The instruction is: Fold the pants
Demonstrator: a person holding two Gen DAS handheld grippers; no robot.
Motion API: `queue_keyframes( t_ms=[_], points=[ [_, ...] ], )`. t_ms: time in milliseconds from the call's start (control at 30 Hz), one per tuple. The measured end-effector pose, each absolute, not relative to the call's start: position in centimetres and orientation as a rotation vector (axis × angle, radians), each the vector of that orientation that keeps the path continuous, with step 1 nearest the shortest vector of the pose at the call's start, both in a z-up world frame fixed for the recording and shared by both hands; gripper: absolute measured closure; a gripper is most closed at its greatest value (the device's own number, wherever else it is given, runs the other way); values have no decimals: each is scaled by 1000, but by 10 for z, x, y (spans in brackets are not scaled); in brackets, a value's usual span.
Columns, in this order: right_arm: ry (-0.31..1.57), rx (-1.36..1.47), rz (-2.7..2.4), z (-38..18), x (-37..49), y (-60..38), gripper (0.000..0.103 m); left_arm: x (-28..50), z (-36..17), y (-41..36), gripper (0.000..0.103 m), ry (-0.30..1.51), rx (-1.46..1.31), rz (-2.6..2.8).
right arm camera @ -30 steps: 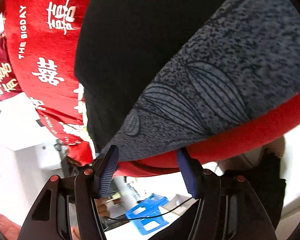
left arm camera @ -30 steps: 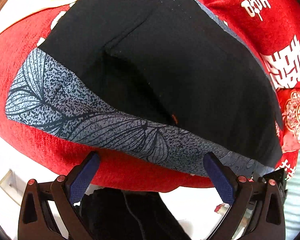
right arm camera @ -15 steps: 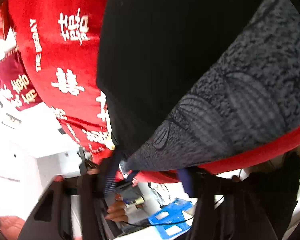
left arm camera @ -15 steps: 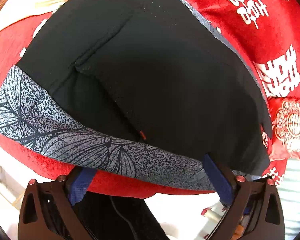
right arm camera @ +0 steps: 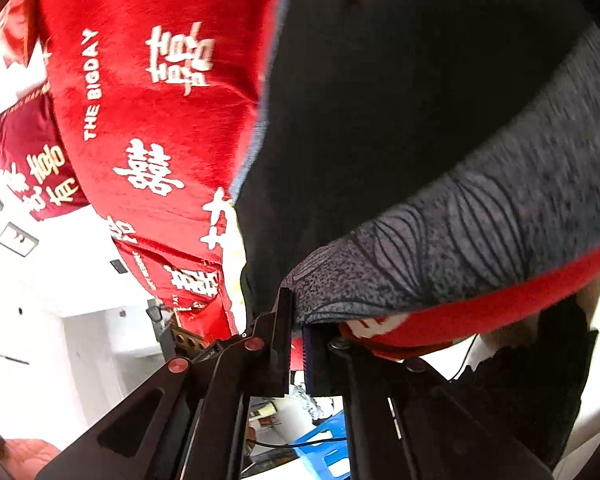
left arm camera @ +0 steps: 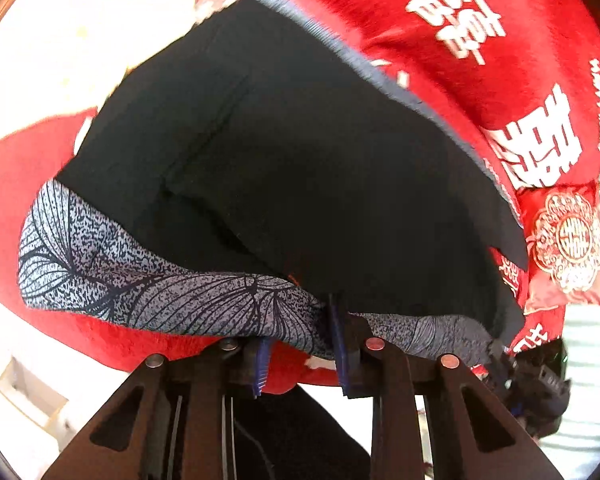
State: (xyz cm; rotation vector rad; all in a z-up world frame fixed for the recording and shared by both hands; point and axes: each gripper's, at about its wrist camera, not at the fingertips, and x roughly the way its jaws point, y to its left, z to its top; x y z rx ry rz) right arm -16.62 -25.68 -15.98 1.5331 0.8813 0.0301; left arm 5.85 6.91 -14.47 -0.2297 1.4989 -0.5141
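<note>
A pair of black pants (left arm camera: 320,168) lies spread on a bed under a red blanket (left arm camera: 480,52) printed with white characters. A grey band with a dark leaf pattern (left arm camera: 148,280), apparently the waistband, runs along the pants' nearest edge, right in front of both tongs.

The left gripper (left arm camera: 300,344) has just been closing, and its blue pads now pinch a bunched fold of that grey band. The right gripper (right arm camera: 298,332) has also just been closing, and is clamped on the band's corner, where it meets the black cloth. The edge looks slightly raised off the blanket at both pinches.

The cloth looks light, soft and limp. It should drape and sag between the two grips rather than hold a shape, and a thin pinch may slip. The band, thicker than the legs, seems the soundest place to hold.

The long axis appears to run away from the tongs, the legs stretching toward the far side of the bed. Their ends are hard to make out.
</note>
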Motion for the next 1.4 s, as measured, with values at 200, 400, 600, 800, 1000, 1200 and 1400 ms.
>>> queue_keyframes(
  t_ms=[200,400,600,800,1000,1200,1400],
  points=[
    [931,1413,96,-123,-106,-294,98,96,-104,35,75,1422,-175,-557],
    [983,1348,156,-121,-17,-348,98,172,-89,-17,75,1297,-137,-560],
    [1110,1272,146,-163,80,-394,98,250,-127,-64,75,1236,-63,-486],
    [1226,1239,50,-219,118,-412,97,287,-179,-94,75,1271,84,-322],
    [1268,1032,54,-185,124,-398,65,279,-156,-77,38,1246,144,-270],
    [1302,753,103,-149,132,-361,57,258,-159,-92,26,1264,236,-314],
    [1376,561,69,-181,158,-346,58,258,-195,-143,26,1263,338,-288]
  ],
)
